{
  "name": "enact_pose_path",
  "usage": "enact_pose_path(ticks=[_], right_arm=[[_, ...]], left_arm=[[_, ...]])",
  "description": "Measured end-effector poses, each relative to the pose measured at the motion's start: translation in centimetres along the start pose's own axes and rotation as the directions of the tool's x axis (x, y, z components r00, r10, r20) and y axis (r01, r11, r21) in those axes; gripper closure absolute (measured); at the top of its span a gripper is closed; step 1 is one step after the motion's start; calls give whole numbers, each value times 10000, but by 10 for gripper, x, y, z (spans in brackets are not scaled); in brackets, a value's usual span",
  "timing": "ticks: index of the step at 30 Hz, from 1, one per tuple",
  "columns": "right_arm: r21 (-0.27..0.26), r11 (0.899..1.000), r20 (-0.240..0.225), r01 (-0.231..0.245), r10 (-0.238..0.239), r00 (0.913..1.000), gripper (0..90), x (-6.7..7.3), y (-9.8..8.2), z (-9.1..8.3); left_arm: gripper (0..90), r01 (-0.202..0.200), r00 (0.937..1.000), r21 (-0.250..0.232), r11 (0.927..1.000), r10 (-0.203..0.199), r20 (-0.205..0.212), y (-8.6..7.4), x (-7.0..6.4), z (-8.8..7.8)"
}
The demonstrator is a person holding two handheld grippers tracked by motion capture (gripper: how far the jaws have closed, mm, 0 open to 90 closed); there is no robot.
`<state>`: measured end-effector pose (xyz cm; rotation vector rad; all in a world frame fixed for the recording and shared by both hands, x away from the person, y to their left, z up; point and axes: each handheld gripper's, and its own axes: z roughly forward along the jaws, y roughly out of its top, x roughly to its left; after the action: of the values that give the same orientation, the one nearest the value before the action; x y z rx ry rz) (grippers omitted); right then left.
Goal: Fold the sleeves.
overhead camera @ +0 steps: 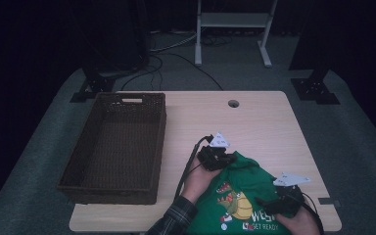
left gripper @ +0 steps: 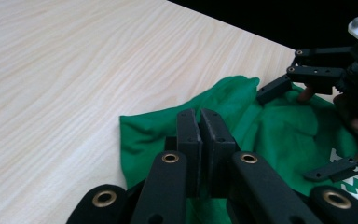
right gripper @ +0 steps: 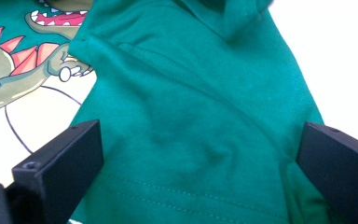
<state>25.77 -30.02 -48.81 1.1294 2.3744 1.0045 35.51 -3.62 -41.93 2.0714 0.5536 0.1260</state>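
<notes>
Lying on the table: a green T-shirt (overhead camera: 240, 196), crumpled, at the near edge of the wooden table (overhead camera: 259, 122), well to the right of the wicker basket (overhead camera: 115, 147).
Shirt fabric: plain bright green knit with a stitched hem line, seen close in the right gripper view (right gripper: 191, 121); folds and a bunched edge show in the left gripper view (left gripper: 279, 130).
Shirt print: a cartoon dinosaur (overhead camera: 232, 198) in olive green with an open red mouth, white teeth, orange back spikes and a yellow belly; the same figure shows in the right gripper view (right gripper: 23, 65).
Writing: white letters under the dinosaur, right of the basket, read in part "WES" and, on the line below, "GET READY"; the rest is hidden by the right gripper.
Left gripper (overhead camera: 216, 157): on the shirt's far edge, the side nearer the basket; jaws pressed together, pinching a fold of the green cloth (left gripper: 200, 140).
Right gripper (overhead camera: 279, 203): over the shirt's side away from the basket; jaws standing wide apart, the cloth lying between them (right gripper: 191, 154).
Basket: dark brown, rectangular, with a handle slot in its far wall.
</notes>
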Motion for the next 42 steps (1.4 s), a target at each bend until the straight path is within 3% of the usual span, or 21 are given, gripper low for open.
enact_pose_path(ticks=[22, 42], right_arm=[[6, 10000, 22, -38, 38, 10000, 0, -1, -1, -1], [6, 10000, 24, -35, 35, 10000, 0, -1, -1, -1]], left_arm=[[874, 616, 9968, -356, 9975, -632, -479, -2, 25, -11], [874, 1168, 9861, -559, 9916, -1225, -1127, -15, 52, -25]])
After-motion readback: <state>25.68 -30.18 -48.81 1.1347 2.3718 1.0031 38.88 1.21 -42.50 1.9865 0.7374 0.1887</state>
